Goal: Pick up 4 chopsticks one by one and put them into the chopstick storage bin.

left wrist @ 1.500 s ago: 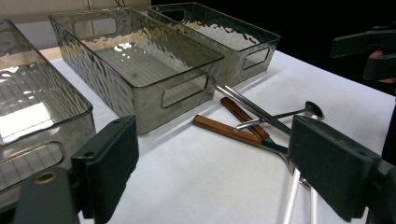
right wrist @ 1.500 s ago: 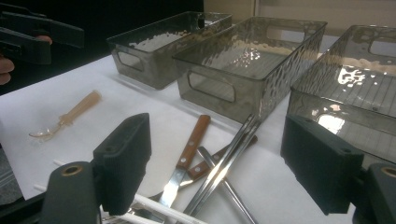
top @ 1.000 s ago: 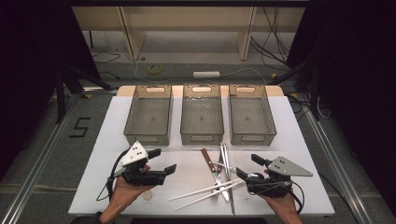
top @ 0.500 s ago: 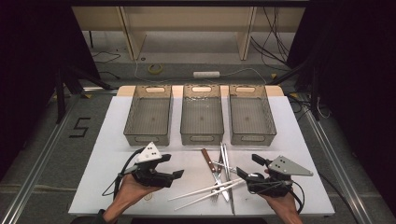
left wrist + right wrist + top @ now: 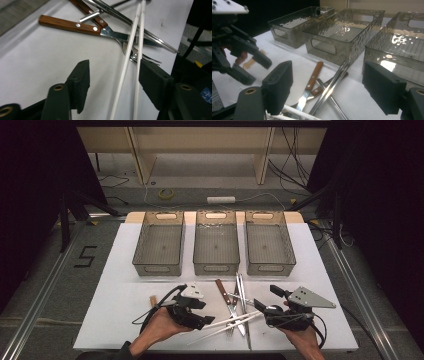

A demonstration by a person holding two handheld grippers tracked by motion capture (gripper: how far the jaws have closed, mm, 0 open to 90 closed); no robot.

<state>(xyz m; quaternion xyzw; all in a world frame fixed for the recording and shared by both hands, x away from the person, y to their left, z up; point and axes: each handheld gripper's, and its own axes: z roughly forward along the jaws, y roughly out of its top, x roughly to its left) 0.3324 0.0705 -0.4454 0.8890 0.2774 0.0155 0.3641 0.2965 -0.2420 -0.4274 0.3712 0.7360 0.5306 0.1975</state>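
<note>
The left gripper (image 5: 200,314), low centre-left in the high view, stands released, its jaws spread on either side of the pair of white chopsticks (image 5: 225,326). In the left gripper view the chopsticks (image 5: 130,55) run up between the jaws, untouched, crossing a wooden-handled fork (image 5: 75,26). The right gripper (image 5: 264,308), lower right, is likewise released and holds nothing. Three clear bins (image 5: 216,251) sit in a row at mid-frame.

Overhead forward-down; two close jaw-level views.

Both grippers black w/ brass-coloured screws: left gripper (image 5: 204,316) white top plate, right gripper (image 5: 263,310) grey plate, black cables.
</note>
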